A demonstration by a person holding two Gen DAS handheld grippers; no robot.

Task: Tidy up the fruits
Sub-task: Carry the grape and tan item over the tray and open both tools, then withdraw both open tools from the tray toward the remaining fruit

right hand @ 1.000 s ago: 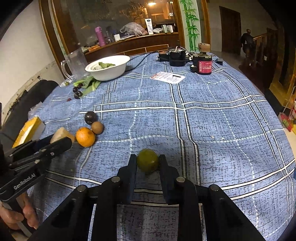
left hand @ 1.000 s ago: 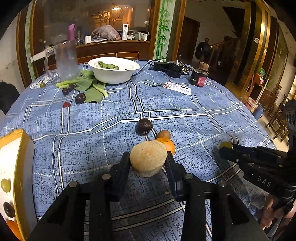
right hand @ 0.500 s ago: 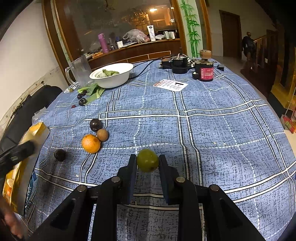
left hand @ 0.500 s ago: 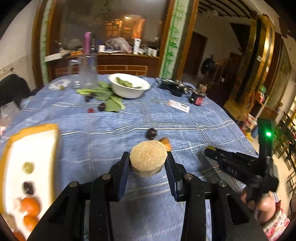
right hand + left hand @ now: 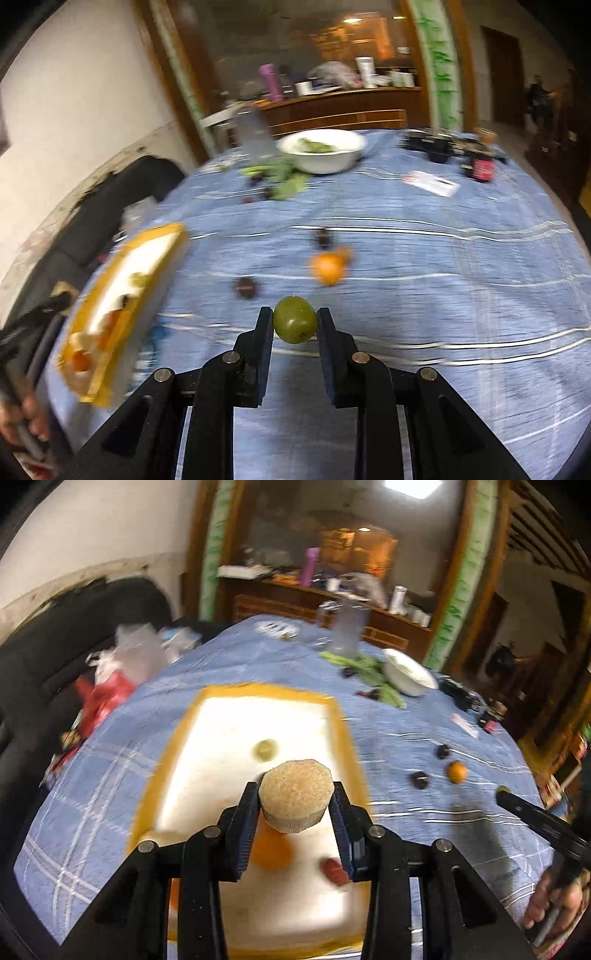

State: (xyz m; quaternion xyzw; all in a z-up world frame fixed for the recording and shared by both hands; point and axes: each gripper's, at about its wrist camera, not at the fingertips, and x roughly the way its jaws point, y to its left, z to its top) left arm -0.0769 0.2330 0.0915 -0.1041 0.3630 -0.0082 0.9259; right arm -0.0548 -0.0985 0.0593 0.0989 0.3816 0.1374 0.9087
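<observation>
My left gripper (image 5: 294,805) is shut on a round tan fruit (image 5: 294,797) and hangs over a yellow-rimmed white tray (image 5: 334,720). The tray holds a small green fruit (image 5: 266,748), an orange (image 5: 271,851) and a red fruit (image 5: 332,869). My right gripper (image 5: 294,323) is shut on a green fruit (image 5: 294,324) above the blue cloth. On the cloth lie an orange (image 5: 327,268), a small brown fruit (image 5: 344,253) and two dark fruits (image 5: 246,287) (image 5: 323,236). The tray (image 5: 173,236) stands at the left in the right wrist view.
A white bowl (image 5: 321,149) with greens, green leaves (image 5: 284,177) with several dark fruits, a clear jug (image 5: 253,138), a red-labelled jar (image 5: 482,168), black devices (image 5: 432,146) and a card (image 5: 430,183) stand at the far side. Bags (image 5: 122,664) lie left of the table.
My left gripper has swung left with the tan fruit, from above the loose fruits to over the tray. My right gripper has lifted the green fruit and moved left.
</observation>
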